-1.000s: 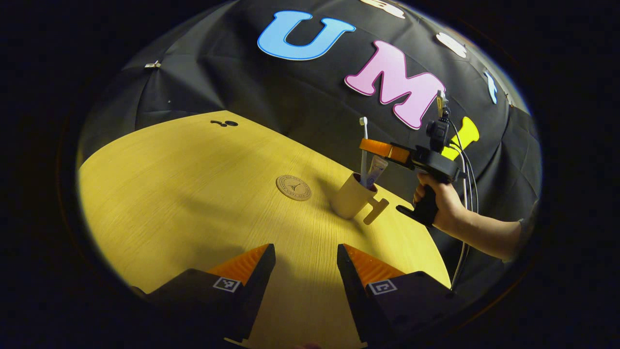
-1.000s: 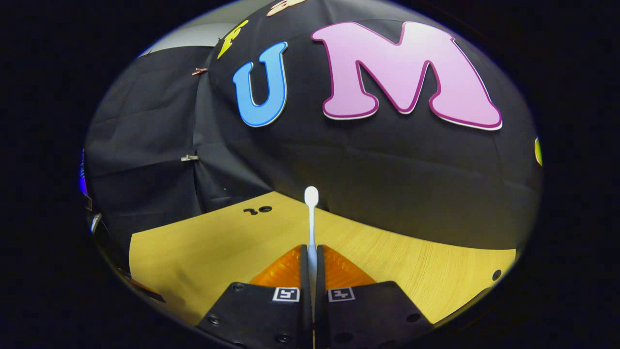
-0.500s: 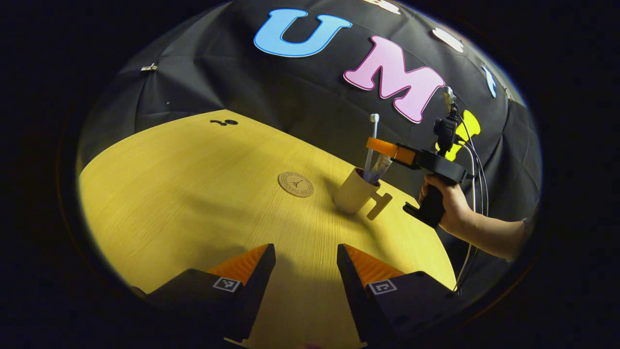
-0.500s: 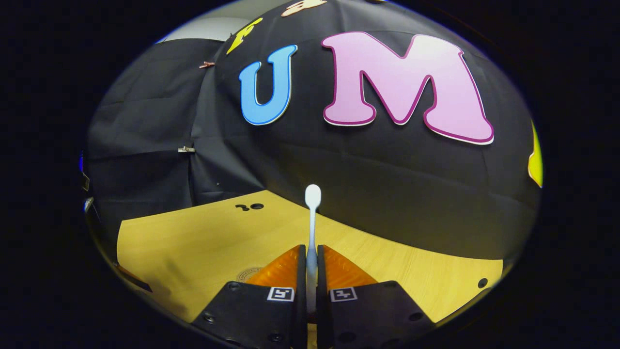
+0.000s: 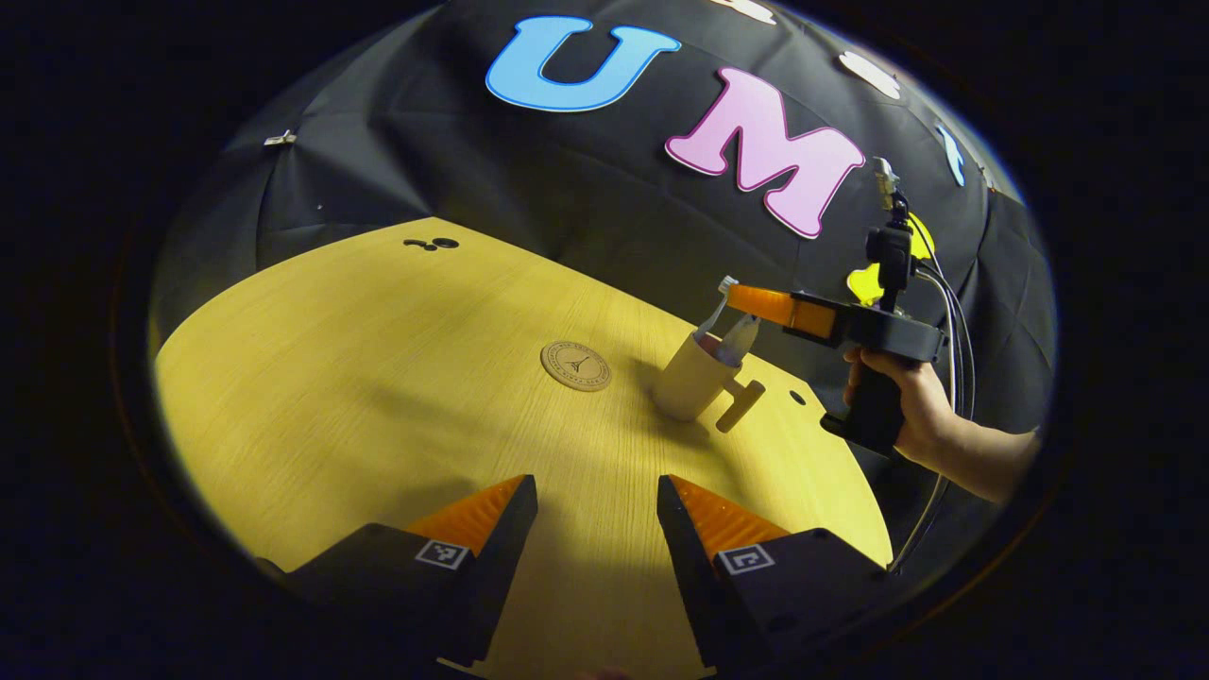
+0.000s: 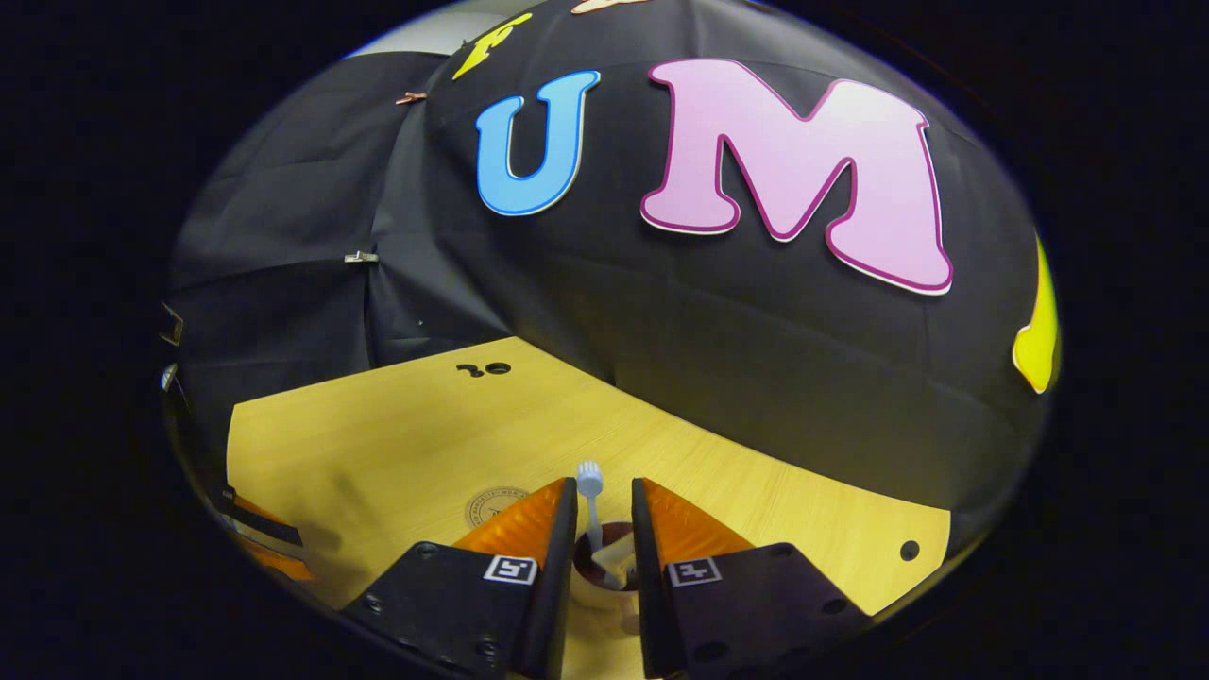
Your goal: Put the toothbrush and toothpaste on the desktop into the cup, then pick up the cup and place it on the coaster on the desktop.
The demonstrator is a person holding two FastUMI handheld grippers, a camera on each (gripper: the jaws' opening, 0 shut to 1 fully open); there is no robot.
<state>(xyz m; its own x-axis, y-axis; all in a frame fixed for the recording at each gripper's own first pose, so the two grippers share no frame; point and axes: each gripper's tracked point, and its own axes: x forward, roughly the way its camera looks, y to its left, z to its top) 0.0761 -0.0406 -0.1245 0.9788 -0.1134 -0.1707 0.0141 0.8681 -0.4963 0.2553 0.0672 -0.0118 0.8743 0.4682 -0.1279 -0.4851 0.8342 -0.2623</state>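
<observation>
One toothbrush and one toothpaste are leaning inside the cup; one coaster is lying beside it; right gripper is hovering above, narrowly parted; left gripper is gaping wide

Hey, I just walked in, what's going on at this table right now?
A person holds a claw in each hand at a wooden table. The toothbrush and toothpaste stand in the cup, and the right claw hangs open just above it, fingers either side of the brush without pressing it. The left claw waits open at the near edge. The cup sits beside the coaster, not yet on it.
</observation>
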